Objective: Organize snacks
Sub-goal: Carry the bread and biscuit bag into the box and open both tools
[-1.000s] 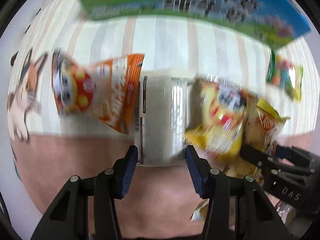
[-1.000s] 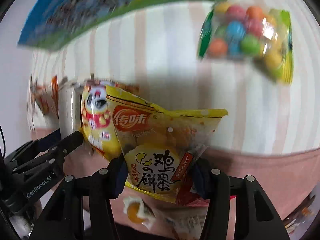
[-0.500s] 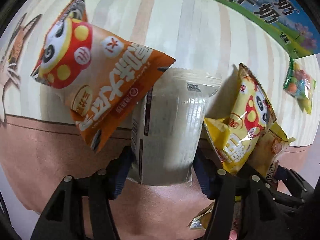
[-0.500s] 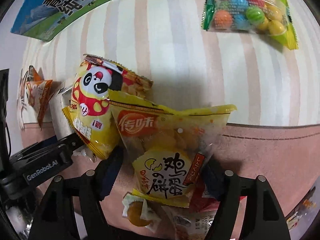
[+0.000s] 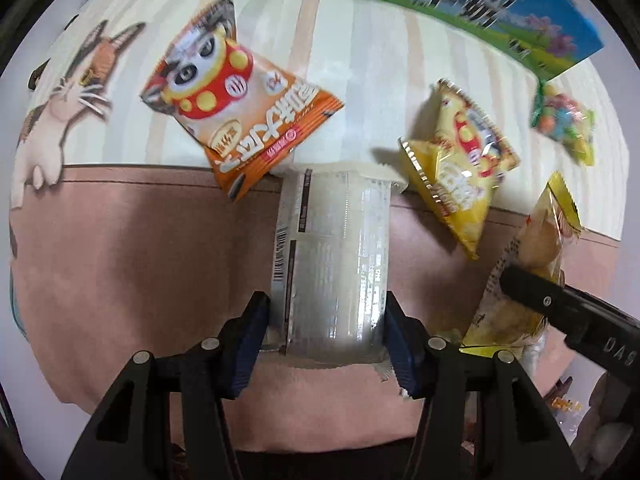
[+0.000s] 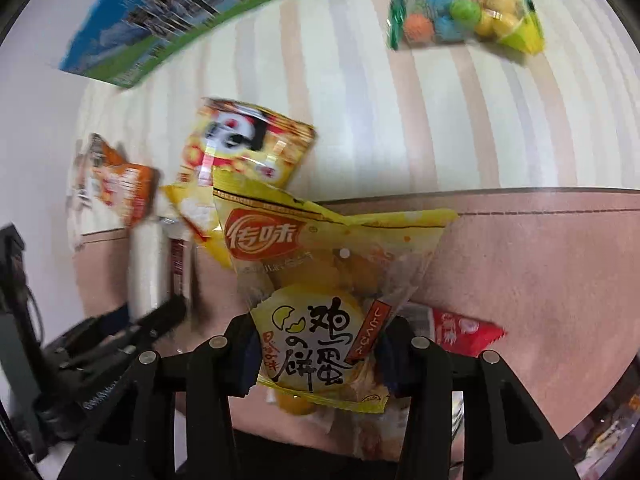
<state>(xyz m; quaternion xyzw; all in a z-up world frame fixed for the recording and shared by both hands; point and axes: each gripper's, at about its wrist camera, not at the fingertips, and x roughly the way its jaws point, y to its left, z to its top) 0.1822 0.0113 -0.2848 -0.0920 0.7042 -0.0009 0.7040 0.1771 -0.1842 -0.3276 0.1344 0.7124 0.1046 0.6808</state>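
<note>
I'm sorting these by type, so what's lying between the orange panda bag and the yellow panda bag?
In the left wrist view, the silver packet held by the left gripper sits between the orange panda bag and the yellow panda bag.

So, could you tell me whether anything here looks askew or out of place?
Nothing looks spilled or torn. The snacks just lie scattered at odd angles: the orange bag overlaps the top of the silver packet held by the left gripper, and the yellow panda bag lies tilted beside it.

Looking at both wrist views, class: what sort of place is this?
Probably a home table: a striped cloth with a cartoon cat, loose snack packets such as the candy bag, and a milk carton box.
</note>
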